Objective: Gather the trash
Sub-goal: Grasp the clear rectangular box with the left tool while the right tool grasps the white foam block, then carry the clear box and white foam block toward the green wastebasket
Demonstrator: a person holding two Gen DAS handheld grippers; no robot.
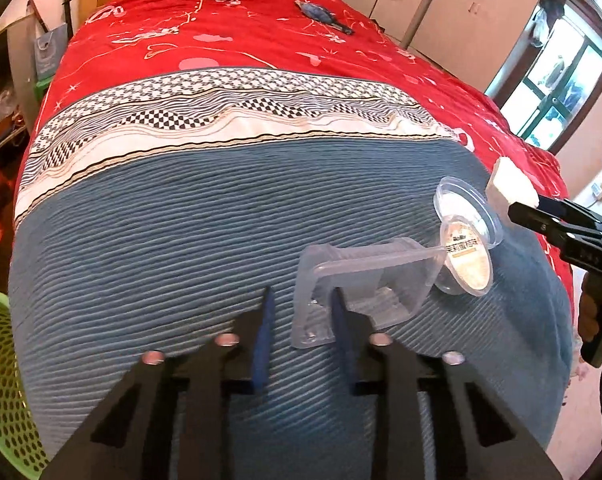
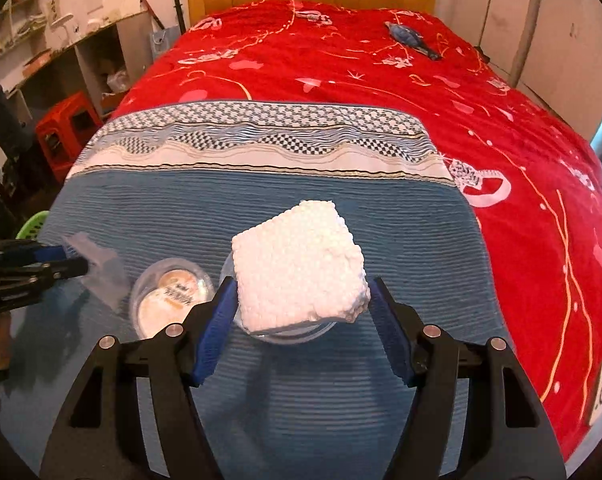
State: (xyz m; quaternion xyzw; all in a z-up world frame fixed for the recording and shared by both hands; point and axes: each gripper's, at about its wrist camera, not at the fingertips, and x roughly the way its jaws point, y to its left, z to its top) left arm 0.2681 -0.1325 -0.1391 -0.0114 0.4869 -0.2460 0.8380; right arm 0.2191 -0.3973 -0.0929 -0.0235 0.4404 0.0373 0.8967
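My left gripper [image 1: 301, 312] is open over the blue blanket; its right finger sits against a clear plastic blister tray [image 1: 361, 292]. Just right of the tray lies a clear round cup with a printed lid [image 1: 467, 248]. My right gripper [image 2: 301, 304] is shut on a white foam block [image 2: 301, 268] and holds it above a clear round lid on the blanket. In the left wrist view the foam block [image 1: 511, 186] and the right gripper [image 1: 541, 210] show at the right edge. The cup [image 2: 171, 296], the tray [image 2: 101, 268] and the left gripper [image 2: 61, 264] show at the left of the right wrist view.
A green perforated basket [image 1: 1, 380] stands beside the bed at lower left, also showing in the right wrist view [image 2: 33, 224]. A red quilt [image 2: 341, 72] covers the far bed, with a blue brush [image 2: 413, 40] on it. A red crate [image 2: 67, 128] and shelves stand left.
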